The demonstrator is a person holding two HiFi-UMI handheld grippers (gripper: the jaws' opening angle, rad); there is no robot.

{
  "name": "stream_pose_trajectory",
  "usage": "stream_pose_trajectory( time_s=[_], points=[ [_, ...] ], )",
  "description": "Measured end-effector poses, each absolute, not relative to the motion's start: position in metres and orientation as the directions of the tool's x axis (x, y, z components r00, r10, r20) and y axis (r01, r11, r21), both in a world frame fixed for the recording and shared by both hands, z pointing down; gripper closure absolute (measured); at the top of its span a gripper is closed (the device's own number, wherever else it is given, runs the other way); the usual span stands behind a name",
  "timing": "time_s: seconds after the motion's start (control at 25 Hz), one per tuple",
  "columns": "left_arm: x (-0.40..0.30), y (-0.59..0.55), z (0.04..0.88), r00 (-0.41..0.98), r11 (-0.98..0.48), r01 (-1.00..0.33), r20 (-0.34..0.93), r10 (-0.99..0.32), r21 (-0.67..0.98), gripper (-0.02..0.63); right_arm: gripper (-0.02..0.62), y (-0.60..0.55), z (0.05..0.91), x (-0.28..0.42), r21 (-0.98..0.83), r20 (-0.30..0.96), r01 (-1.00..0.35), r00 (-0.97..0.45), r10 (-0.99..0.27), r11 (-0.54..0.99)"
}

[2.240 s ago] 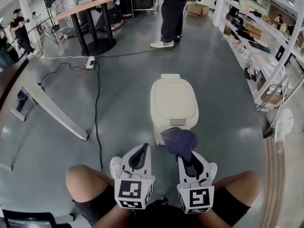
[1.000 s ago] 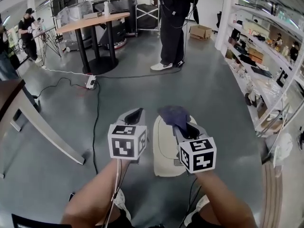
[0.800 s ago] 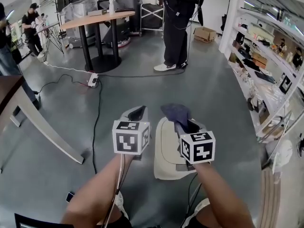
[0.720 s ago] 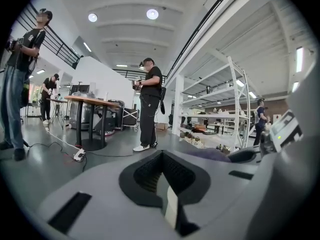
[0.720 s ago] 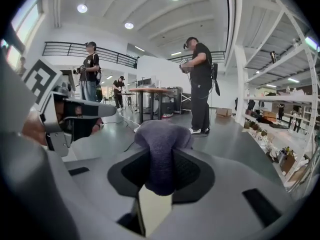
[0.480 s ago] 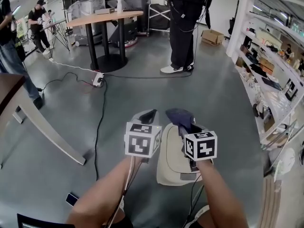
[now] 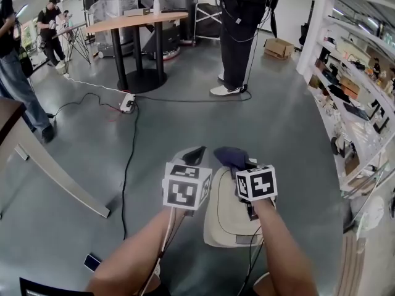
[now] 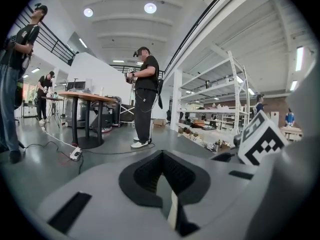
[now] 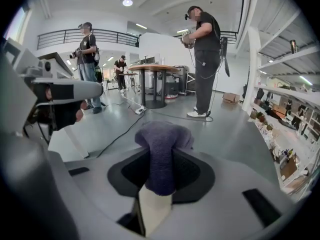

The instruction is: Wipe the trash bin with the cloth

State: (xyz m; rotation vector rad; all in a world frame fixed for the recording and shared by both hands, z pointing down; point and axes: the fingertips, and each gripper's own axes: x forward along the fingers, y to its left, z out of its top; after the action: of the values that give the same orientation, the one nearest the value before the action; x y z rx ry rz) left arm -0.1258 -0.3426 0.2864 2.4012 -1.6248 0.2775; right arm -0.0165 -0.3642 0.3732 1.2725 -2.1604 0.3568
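Observation:
The cream trash bin [image 7: 225,221] stands on the grey floor, lid shut, partly hidden under both grippers. My right gripper [image 7: 236,163] is held above the bin's far end, shut on a purple cloth [image 7: 229,156] that bunches out past its tips. In the right gripper view the cloth [image 9: 161,144] fills the space between the jaws of the right gripper [image 9: 160,160]. Just left of the bin is my left gripper [image 7: 193,155], also raised. In its own view the left gripper [image 8: 163,157] has its dark pads together with nothing between them.
A black cable [image 7: 128,159] runs along the floor left of the bin to a power strip [image 7: 128,102]. A person [image 7: 241,36] stands beyond, beside a round table [image 7: 133,22]. Shelving [image 7: 358,103] lines the right side. A slanted table leg [image 7: 55,177] and a phone [image 7: 91,262] lie at the left.
Both grippers rose from low in front of the bin to above it, and the right one still holds the cloth. The head view has tipped up and shifted slightly.

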Motion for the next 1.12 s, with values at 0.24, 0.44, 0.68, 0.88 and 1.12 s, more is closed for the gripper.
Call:
stream_pose_trajectory(
  time_s=[0.24,0.44,0.68,0.88,1.12],
  points=[
    [-0.125,-0.342,0.296,0.37,-0.36,-0.929,0.299,-0.879,0.091,0.606,0.492,-0.371,0.393,-0.014,0.116,0.674,-0.841,-0.324,-0.664,0.528],
    [-0.118,-0.339,0.292,0.383,-0.37,-0.923,0.288,-0.877,0.102,0.606,0.492,-0.372,0.397,-0.011,0.136,0.689,-0.836,-0.306,-0.657,0.532],
    [-0.12,-0.338,0.3,0.373,-0.365,-0.927,0.309,-0.875,0.086,0.606,0.492,-0.374,0.399,-0.002,0.135,0.693,-0.842,-0.296,-0.657,0.522],
    [-0.125,-0.342,0.307,0.367,-0.361,-0.929,0.323,-0.872,0.079,0.606,0.492,-0.378,0.4,0.006,0.135,0.695,-0.854,-0.279,-0.663,0.502],
    [-0.114,-0.343,0.308,0.374,-0.37,-0.926,0.33,-0.867,0.077,0.606,0.492,-0.379,0.399,0.026,0.134,0.697,-0.869,-0.259,-0.669,0.476]
  ],
)
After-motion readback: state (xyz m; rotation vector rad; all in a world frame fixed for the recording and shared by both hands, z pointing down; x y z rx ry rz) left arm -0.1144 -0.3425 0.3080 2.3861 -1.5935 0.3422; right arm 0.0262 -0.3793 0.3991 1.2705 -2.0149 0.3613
